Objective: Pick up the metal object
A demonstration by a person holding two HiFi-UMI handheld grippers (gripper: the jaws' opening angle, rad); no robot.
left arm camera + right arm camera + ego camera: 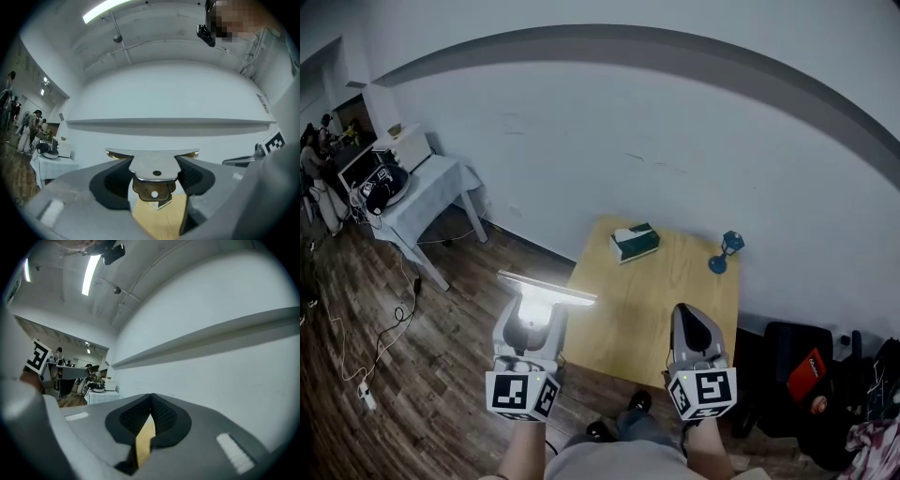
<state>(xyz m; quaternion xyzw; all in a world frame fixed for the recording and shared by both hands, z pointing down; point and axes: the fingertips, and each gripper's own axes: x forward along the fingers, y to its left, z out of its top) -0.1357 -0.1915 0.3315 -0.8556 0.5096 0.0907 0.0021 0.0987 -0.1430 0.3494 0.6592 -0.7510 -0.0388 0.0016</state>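
Metal plate (547, 289) sits clamped in the left gripper (537, 315), held in the air beside the table's (628, 319) near left corner, while the right gripper (687, 316) is closed on nothing above the near edge. A tissue box (635, 242) and a blue stand (727, 250) sit by the far edge, well apart from both. Only the left gripper view shows the plate's holed tab between the pads (192, 173).

The person holds both forearms (523, 457) forward and low, side by side and apart. The left tongs (536, 311) point away from the body, and their jaws are closed on the stem of a flat metal object (546, 288), which lies crosswise at the tips. The right tongs (686, 314) point the same way, and their jaws are pressed together at the tips.
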